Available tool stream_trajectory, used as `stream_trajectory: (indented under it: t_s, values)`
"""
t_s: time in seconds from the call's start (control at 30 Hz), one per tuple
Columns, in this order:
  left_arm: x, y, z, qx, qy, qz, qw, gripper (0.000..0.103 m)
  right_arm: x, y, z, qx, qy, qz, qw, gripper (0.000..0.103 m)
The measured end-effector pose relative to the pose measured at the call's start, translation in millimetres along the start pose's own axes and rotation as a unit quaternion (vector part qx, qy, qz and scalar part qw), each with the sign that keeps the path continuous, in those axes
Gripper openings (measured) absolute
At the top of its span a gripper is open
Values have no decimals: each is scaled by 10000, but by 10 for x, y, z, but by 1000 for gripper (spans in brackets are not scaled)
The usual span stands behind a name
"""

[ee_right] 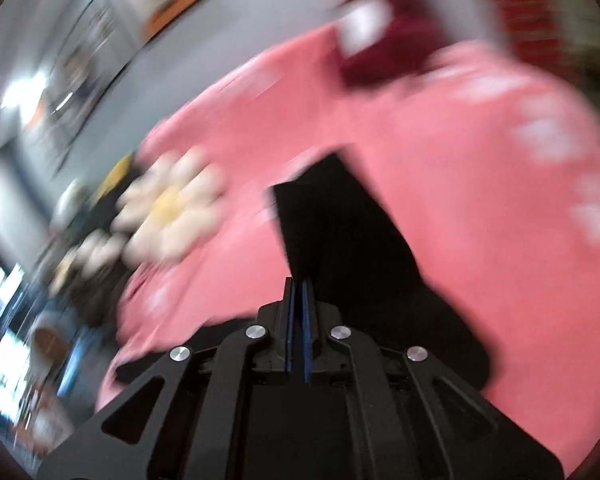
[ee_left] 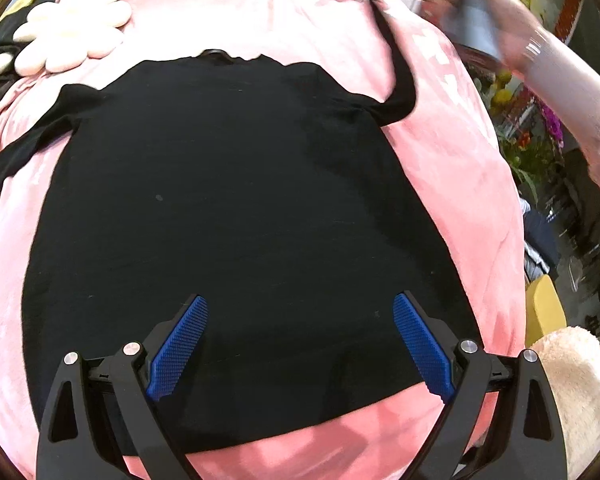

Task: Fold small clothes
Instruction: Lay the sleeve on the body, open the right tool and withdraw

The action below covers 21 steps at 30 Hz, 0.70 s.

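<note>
my left gripper (ee_left: 300,344) hangs over the hem of the black tee (ee_left: 236,208), fingers spread wide, nothing between them. the tee lies flat on the pink blanket (ee_left: 452,184). my right gripper (ee_right: 299,320) is nearly shut, pinching the sleeve (ee_right: 332,216) w/ a thin slit between the pads. to do it well: carry the sleeve in over the body, keep it taut, lay it flat before letting go. flower cushion (ee_left: 72,32) sits near the collar; room beyond is cluttered, too blurred to read.

Two wrist views, shared pink blanket (ee_left: 452,168)
</note>
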<state>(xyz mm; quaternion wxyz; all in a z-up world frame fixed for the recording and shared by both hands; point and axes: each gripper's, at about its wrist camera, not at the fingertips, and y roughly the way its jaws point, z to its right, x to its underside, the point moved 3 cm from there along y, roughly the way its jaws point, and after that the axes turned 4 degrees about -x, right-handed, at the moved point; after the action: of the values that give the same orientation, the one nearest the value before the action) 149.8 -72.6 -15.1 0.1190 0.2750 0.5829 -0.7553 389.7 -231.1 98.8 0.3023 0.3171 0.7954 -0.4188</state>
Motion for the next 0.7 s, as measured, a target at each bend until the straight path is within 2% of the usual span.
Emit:
stream_trajectory:
  t_s: [0.07,0.1,0.13,0.23,0.3,0.37,0.4,0.43,0.53,0.57,0.6,0.67,0.7]
  values:
    - [11,-43,-70,40,-91,25,9999,92,310,552,-408,-189,-366,-804,9959,22]
    - [11,-70,-112,61,-141,22,9999,92,523,784,-568,28,-625,-1167,9912,22]
    - [7,-88,-149,95,-173,5,9998,92,656,865,-654,104,-773,-1261,9890,22]
    - [-52,-118,-289,191,-224,-57,9995,92,894,707,-604,338,-620,-1105,9914,22]
    - [-178,-119,-424,140,-270,18,9995,92,1038,422,-288,839,-316,-960,9913,23]
    - [-383,-106,-554,149,-368,137,9991,92,1157,192,-55,1462,-326,-962,9840,25]
    - [-560,-86,-627,153,-446,215,9987,92,1275,61,119,1876,-396,-1058,9757,27]
    - [-750,-53,-691,149,-536,293,9980,92,1355,-11,237,2041,-375,-1151,9714,27]
    - [-1294,116,-851,67,-833,477,9954,92,1539,-138,517,2174,-97,-1317,9671,29]
    - [-1431,194,-896,38,-936,508,9943,92,1572,-159,584,2197,-46,-1306,9668,35]
    - [-1665,373,-969,-136,-1087,496,9927,92,1587,-157,614,2199,-12,-1264,9673,44]
    - [-1904,633,-1037,-207,-1171,418,9920,92,1628,-138,647,2114,104,-1191,9701,46]
    - [-2054,854,-1082,-372,-1219,277,9915,92,1616,-89,666,2053,168,-1158,9717,46]
